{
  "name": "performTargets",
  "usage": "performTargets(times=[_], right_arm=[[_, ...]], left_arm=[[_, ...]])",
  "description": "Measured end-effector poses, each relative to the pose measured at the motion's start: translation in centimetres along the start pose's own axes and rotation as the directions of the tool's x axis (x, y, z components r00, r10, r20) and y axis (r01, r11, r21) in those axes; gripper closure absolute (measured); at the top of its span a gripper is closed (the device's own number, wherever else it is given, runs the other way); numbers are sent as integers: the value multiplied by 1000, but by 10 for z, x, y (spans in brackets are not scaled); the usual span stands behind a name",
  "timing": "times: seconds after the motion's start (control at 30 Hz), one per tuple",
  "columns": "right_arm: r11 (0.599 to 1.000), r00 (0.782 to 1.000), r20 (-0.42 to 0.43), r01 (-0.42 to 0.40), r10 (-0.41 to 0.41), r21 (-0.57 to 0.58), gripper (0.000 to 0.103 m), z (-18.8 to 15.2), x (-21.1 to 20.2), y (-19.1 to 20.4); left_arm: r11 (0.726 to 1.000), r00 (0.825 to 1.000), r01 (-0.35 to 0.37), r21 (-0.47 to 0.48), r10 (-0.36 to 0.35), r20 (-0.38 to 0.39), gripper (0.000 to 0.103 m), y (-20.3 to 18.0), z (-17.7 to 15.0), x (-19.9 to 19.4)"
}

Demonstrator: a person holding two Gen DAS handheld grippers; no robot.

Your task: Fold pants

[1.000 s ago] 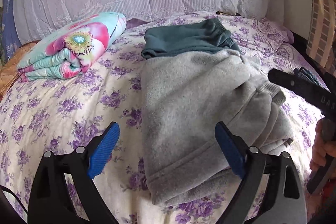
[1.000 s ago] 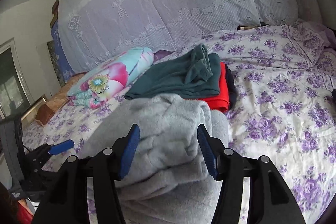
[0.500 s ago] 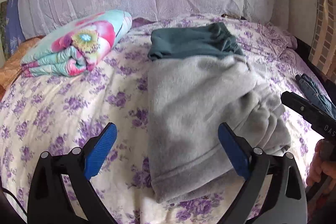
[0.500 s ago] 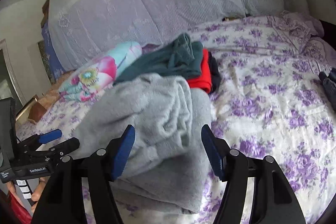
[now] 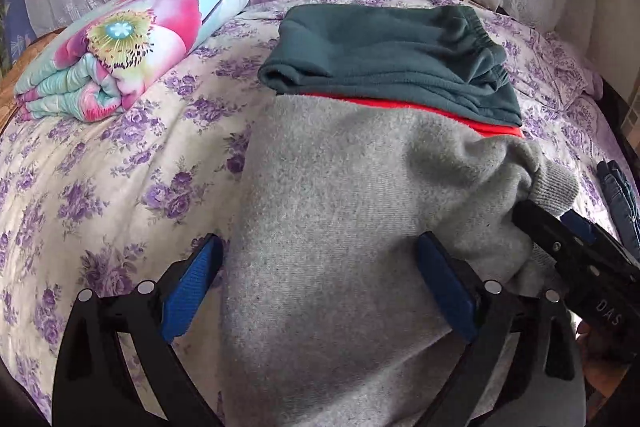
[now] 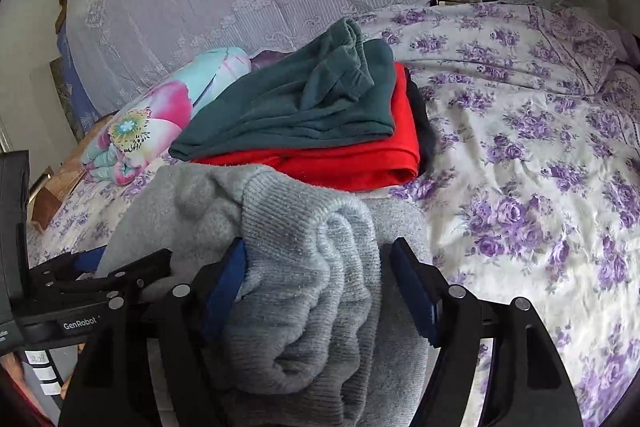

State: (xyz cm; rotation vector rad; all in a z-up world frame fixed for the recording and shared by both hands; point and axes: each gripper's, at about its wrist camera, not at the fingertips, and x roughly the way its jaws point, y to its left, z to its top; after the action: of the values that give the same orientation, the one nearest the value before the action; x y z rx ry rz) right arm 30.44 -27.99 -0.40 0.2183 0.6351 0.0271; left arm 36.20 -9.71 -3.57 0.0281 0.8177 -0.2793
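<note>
We are seeing the grey pants lying folded on the bed, filling lower centre of frame, just before the green-and-red clothes stack. Left claw is standing wide, straddling the cloth. Right claw is opening, ribbed cuff bunched between its pads. Floral quilt is sitting upper left.

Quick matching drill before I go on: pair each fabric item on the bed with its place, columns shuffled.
Items:
1. grey pants
2. teal garment
3. red garment
4. floral quilt roll

Places:
A. top of the folded stack
B. far left, alone on the bedspread
C. nearest, between both grippers' fingers
D. directly under the teal layer

Pairs: 1-C, 2-A, 3-D, 4-B
</note>
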Motion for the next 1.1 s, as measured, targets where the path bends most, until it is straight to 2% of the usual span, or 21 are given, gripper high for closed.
performTargets(times=[0.07,0.2,0.4,0.57,0.7,0.83,1.1], right_arm=[[1000,1000,16,3,-3,-5,28,-3,-1,2],[997,997,61,-45,41,57,28,1,-15,-5],[998,988,156,-22,14,51,28,-5,-52,-1],[997,978,206,0,-16,80,28,-35,-85,-7],[991,975,222,-30,0,134,23,-56,-99,-17],[988,978,208,-48,16,150,22,-57,-95,-21],[987,978,205,-58,27,147,20,-58,-94,-18]], left_arm=[[1000,999,-25,17,24,49,8,-2,-4,-8],[993,989,-87,80,77,127,8,-12,-9,-24],[993,980,-82,83,65,186,8,-15,-13,-48],[994,979,-88,64,75,187,8,-8,-31,-61],[991,978,-121,61,109,179,8,-3,-51,-69],[987,975,-149,59,137,173,8,1,-61,-71],[989,980,-141,52,132,152,8,5,-60,-65]])
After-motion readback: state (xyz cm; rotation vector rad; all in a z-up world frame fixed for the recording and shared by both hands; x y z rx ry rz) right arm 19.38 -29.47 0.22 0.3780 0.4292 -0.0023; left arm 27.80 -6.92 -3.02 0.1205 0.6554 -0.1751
